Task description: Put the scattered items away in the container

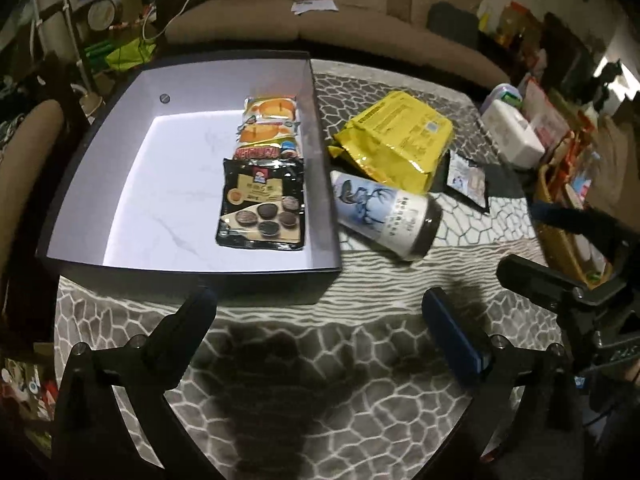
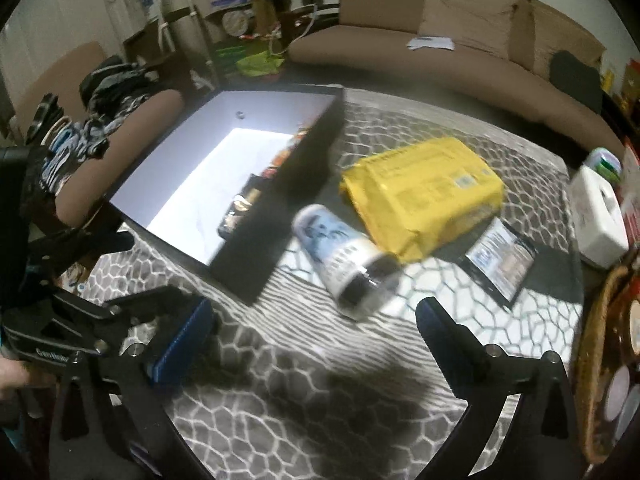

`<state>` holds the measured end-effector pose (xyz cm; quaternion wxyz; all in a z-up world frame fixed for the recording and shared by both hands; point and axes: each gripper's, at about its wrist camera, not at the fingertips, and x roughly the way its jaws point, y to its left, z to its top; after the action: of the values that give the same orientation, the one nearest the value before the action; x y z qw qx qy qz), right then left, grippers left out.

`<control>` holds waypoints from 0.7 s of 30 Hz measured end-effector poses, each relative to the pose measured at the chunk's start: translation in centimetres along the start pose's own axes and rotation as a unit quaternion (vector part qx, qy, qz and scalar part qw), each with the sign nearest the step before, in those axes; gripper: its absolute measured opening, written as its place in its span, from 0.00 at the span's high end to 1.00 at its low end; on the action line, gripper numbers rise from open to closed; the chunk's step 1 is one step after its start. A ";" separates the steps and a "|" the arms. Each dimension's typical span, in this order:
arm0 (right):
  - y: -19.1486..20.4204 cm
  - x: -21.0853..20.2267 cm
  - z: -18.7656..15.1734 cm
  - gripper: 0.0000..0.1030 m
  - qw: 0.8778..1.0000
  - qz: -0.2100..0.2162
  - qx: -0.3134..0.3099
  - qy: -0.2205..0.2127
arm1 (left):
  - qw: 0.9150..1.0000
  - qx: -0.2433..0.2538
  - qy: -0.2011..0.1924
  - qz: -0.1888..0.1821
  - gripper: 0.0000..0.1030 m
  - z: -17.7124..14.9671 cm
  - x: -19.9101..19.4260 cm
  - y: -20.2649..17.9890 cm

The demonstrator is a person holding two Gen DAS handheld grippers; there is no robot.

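The container (image 1: 192, 280), a dark box with a pale inside, sat on the patterned tabletop (image 1: 320, 360) toward its left side. Along the box's right wall lay a row of snack packs: a black cookie packet (image 1: 262, 208) nearest the camera, and beyond it two orange-and-white packets (image 1: 270, 120) with a smaller red-lettered one between them and the black packet. The rest of the box floor was bare.

Just outside that right wall lay a white-and-blue cylindrical can (image 1: 386, 216) on its side, dark cap pointing toward the camera and away from the box. Its far end touched or slipped under a crumpled yellow bag (image 1: 396, 144), which lay beside the box. To the right of the bag was a small dark flat sachet (image 1: 468, 178), and farther off a white box (image 1: 512, 136) near the tabletop's edge.

The left claw (image 1: 320, 320) hung over the tabletop in front of the box's near wall, its jaws spread wide with nothing between them. The right claw (image 2: 316, 328) hovered near the can's capped end, jaws likewise wide and empty; its view was blurred. A brown sofa (image 1: 320, 20) stood behind the tabletop.
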<state>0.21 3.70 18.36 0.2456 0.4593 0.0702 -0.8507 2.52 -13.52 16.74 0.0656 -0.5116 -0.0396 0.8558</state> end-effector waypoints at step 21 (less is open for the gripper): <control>-8.6 -7.8 -7.3 0.00 0.994 -0.053 0.085 -0.052 | 0.998 0.037 -0.048 0.003 0.00 -2.7 -2.1 -10.4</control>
<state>5.09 16.46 19.65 0.1638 0.4296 0.0087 -0.8880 6.62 -3.61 18.71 0.0803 -0.4675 -0.0096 0.8803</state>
